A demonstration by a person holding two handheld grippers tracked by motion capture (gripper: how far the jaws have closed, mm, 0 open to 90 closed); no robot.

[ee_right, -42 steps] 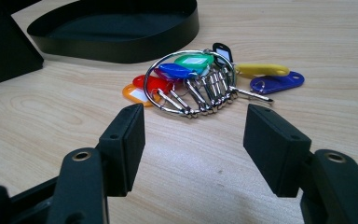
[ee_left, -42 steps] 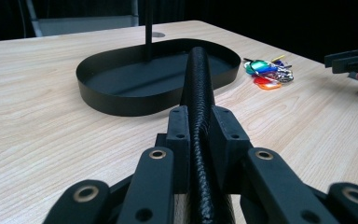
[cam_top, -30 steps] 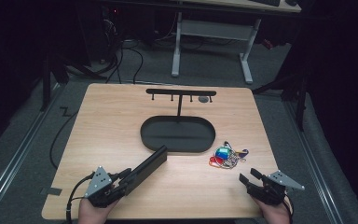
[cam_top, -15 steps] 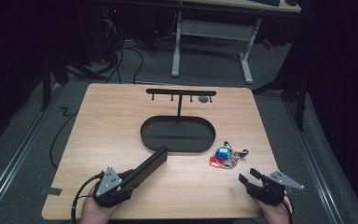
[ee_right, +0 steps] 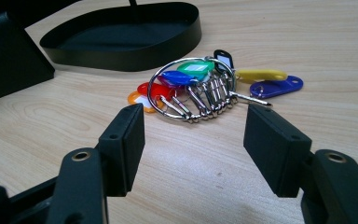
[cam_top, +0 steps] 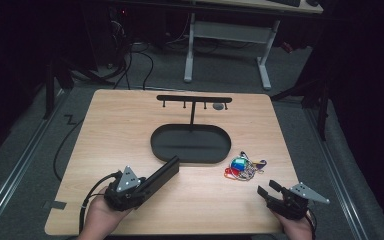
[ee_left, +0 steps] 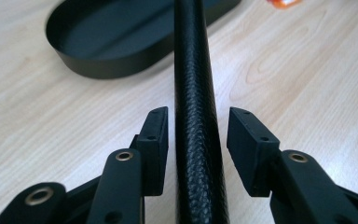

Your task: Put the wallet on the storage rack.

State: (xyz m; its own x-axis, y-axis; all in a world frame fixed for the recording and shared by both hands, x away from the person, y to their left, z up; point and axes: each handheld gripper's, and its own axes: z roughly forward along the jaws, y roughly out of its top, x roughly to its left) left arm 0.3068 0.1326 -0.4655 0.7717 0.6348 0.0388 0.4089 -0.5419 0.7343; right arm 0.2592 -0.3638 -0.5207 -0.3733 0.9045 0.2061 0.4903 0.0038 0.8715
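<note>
A long black case with a grained leather-like surface [cam_top: 161, 174] [ee_left: 193, 93] stands on its edge on the wooden table [cam_top: 120, 130], running toward an oval black tray [cam_top: 190, 161] [ee_left: 107, 67]. My left gripper [cam_top: 147, 186] [ee_left: 198, 135] straddles the case's near end. Its jaws have just been closing, and a gap still shows on both sides of the case. A ring of keys with coloured tags [cam_top: 241, 166] [ee_right: 193, 88] lies right of the tray. A short way nearer the front edge, my right gripper [cam_top: 266, 188] [ee_right: 193, 140] points at the keys, open, with nothing between its pads.
A black T-shaped hook stand [cam_top: 194, 98] rises from the tray's far side. In the right gripper view the black case [ee_right: 9, 56] and the tray [ee_right: 130, 58] sit beyond the keys. Dark floor, cables and a desk frame surround the table.
The left hand and its gripper have moved right and slightly up along the black case, whose far end has stayed put. The right gripper and the keys have not moved.
</note>
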